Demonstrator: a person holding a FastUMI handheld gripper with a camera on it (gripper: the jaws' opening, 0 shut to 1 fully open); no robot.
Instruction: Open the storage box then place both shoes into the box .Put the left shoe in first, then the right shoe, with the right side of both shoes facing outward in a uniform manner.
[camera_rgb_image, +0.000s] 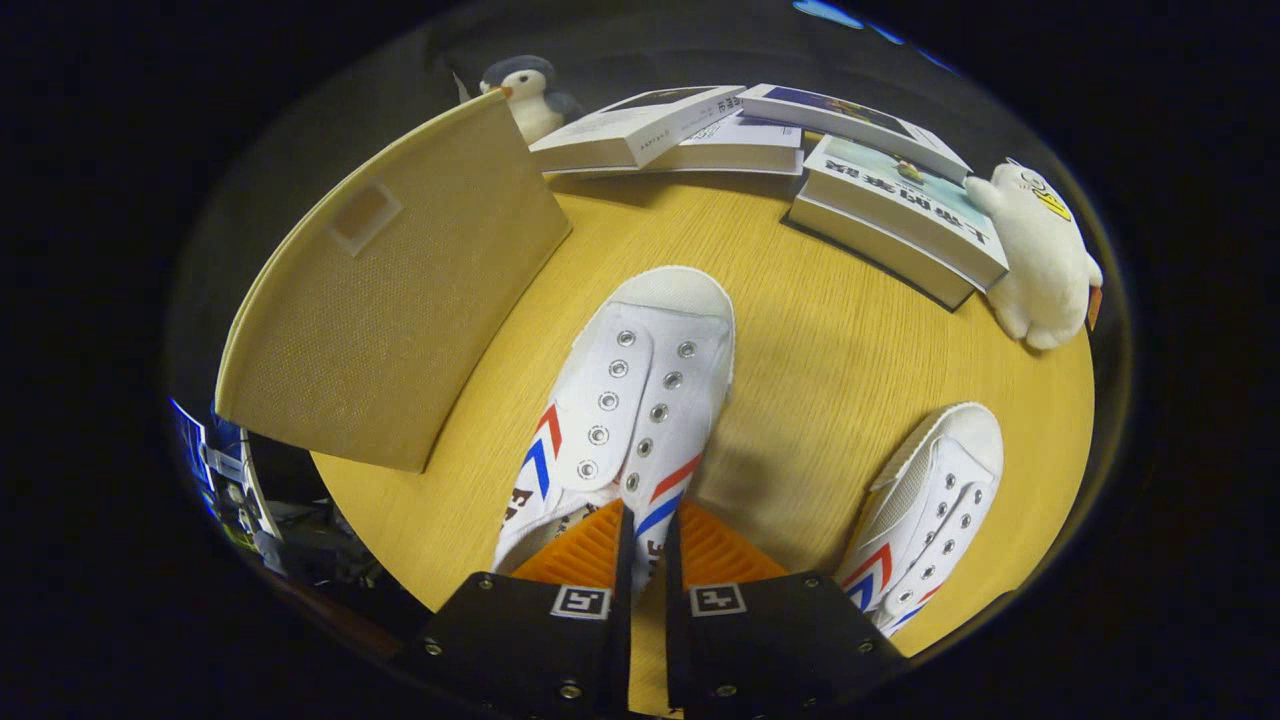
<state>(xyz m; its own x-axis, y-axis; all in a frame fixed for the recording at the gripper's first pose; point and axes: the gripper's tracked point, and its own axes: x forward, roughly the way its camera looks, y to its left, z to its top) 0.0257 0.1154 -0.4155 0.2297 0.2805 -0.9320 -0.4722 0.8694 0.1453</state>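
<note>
A white canvas shoe (640, 390) with red and blue chevrons lies on the round wooden table (820, 400), toe pointing away from me. My gripper (646, 535) is shut on the shoe's collar wall near the heel, which is pinched between the two fingers. A second matching shoe (930, 500) lies to the right of the fingers, toe also pointing away. The beige fabric storage box (390, 300) stands to the left of the held shoe, one broad face with a small label window turned toward me. Whether the box is open cannot be told from here.
Several books (690, 130) are stacked along the table's far edge, with a larger one (900, 215) at the far right. A penguin plush (530, 95) sits behind the box. A white seal plush (1040, 255) lies at the right rim.
</note>
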